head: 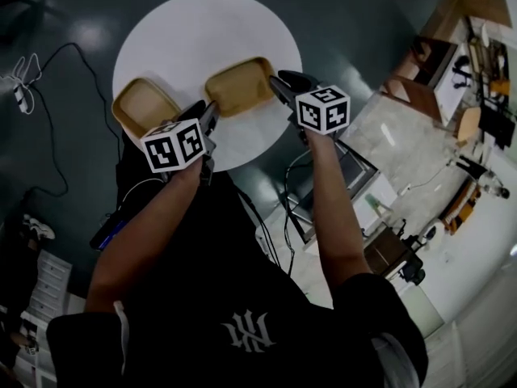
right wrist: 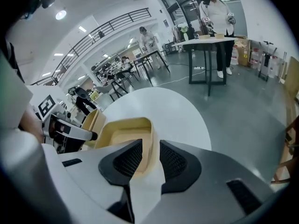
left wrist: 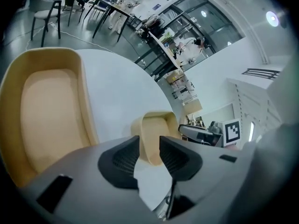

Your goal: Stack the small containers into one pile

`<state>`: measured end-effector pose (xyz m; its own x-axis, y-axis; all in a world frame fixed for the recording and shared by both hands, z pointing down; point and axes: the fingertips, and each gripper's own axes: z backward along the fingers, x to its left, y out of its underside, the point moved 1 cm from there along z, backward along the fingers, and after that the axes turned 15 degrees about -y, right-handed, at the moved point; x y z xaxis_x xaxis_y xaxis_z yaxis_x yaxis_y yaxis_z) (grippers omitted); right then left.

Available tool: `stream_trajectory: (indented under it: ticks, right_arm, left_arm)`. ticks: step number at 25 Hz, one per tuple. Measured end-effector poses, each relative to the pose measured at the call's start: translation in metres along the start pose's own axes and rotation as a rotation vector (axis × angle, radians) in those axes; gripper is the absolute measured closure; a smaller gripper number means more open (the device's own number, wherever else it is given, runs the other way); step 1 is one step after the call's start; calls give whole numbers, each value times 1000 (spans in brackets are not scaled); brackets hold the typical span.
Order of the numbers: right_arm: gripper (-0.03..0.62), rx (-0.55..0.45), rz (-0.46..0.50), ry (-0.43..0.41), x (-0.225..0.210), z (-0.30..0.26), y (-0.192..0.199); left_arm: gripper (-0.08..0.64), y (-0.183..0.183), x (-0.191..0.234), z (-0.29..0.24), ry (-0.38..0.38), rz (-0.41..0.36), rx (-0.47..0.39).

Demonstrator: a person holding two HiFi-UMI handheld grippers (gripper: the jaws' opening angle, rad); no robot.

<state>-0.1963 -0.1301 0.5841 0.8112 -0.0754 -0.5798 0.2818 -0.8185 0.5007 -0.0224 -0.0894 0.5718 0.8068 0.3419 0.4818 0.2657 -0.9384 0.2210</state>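
Note:
Two tan, shallow containers lie on a round white table (head: 186, 31). One container (head: 144, 103) is at the left, the other container (head: 240, 85) to its right. My left gripper (head: 212, 113) hangs open over the gap between them. In the left gripper view the left container (left wrist: 51, 111) fills the left side. The far container (left wrist: 156, 134) shows past the open left gripper (left wrist: 149, 148), which holds nothing. My right gripper (head: 279, 83) is at the right container's right end. In the right gripper view that container's (right wrist: 124, 129) side wall stands between the spread jaws of the right gripper (right wrist: 150, 155).
The table's near edge runs just under both grippers. Cables (head: 48, 79) trail over the dark floor at the left. A desk with equipment (head: 355, 176) stands at the right. Tables, chairs and people (right wrist: 217, 13) are farther back in the room.

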Motion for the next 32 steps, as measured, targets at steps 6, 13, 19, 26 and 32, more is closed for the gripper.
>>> stream_trajectory:
  ticks: [6, 13, 19, 26, 32]
  right_arm:
    - [471, -2, -2, -12, -6, -1, 6]
    - [472, 7, 9, -29, -4, -8, 8]
    - [517, 16, 30, -36, 0, -9, 13]
    - [526, -1, 27, -23, 6, -2, 14]
    - [528, -44, 45, -11, 18, 8, 3]
  left_arm:
    - [426, 6, -4, -11, -24, 28, 11]
    - [433, 11, -3, -17, -44, 33, 20]
    - [487, 9, -2, -14, -53, 21, 3]
    - [528, 10, -2, -10, -39, 4, -2]
    - [529, 3, -6, 4, 0, -24, -28]
